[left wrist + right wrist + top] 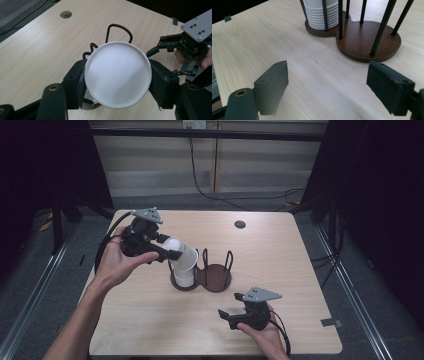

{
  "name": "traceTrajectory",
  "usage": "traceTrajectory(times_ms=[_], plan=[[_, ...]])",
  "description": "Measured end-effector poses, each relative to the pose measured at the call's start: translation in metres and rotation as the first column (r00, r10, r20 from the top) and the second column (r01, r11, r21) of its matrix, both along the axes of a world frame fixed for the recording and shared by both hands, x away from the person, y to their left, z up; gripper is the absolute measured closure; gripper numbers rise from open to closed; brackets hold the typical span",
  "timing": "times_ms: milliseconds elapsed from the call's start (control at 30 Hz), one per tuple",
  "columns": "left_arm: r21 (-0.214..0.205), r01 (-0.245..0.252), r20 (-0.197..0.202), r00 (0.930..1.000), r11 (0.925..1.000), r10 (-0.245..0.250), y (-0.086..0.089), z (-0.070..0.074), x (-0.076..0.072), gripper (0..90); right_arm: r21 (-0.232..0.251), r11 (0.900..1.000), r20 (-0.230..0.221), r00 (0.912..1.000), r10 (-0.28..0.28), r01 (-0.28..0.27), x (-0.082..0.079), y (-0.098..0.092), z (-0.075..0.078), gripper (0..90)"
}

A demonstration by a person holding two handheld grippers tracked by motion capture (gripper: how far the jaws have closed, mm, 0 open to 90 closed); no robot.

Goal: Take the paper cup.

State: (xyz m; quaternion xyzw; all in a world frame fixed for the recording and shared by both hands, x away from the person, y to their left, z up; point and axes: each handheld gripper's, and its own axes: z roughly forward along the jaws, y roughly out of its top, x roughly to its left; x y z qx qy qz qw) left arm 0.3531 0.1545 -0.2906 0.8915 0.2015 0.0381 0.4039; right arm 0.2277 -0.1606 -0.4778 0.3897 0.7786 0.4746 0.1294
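Gripping cup point(117, 75) sideways (L hand-held gripper point(167, 251))

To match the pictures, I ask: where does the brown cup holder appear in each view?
High view: cup holder at table centre.
Left gripper view: its black wire loops rise behind the white cup held in the left hand-held gripper.
Right gripper view: upper right.
Shared landmark: the holder's black wire loops.

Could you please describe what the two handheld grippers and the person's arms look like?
Both the left gripper and right gripper are black, two-jawed, with flat rectangular pads, brass-coloured pivot pins, grey three-cornered top plates dotted with dark screws, and trailing black cables. The forearms are bare, no sleeves or gloves.
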Motion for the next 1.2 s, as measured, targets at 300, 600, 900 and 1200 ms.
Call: traceTrajectory(times_ms=[300, 600, 900, 1200], plan=[[-0.036, -0.002, 0.01, 0.9999, 0.9994, 0.003, 0.004, -0.016, -0.011, 37.8, 0.024, 0.9997, 0.009, 1.0, -0.002, 0.002, 0.002, -0.001, 0.002, 16.5], [-0.081, 0.034, 0.013, 0.9994, 0.9961, -0.033, 0.005, -0.025, -0.026, 37.7, 0.064, 0.9973, 0.025, 0.9991, 0.034, -0.035, 0.004, 0.0, 0.01, 14.8], [-0.08, 0.062, 0.0, 0.9981, 0.9949, -0.062, 0.005, -0.048, -0.037, 37.7, 0.104, 0.9925, 0.022, 0.9977, 0.064, -0.066, 0.005, 0.001, 0.019, 14.4], [-0.111, 0.094, -0.027, 0.9948, 0.9893, -0.098, 0.005, -0.065, -0.038, 37.7, 0.129, 0.9856, 0.037, 0.9938, 0.105, -0.109, 0.011, 0.005, 0.034, 14.1]])
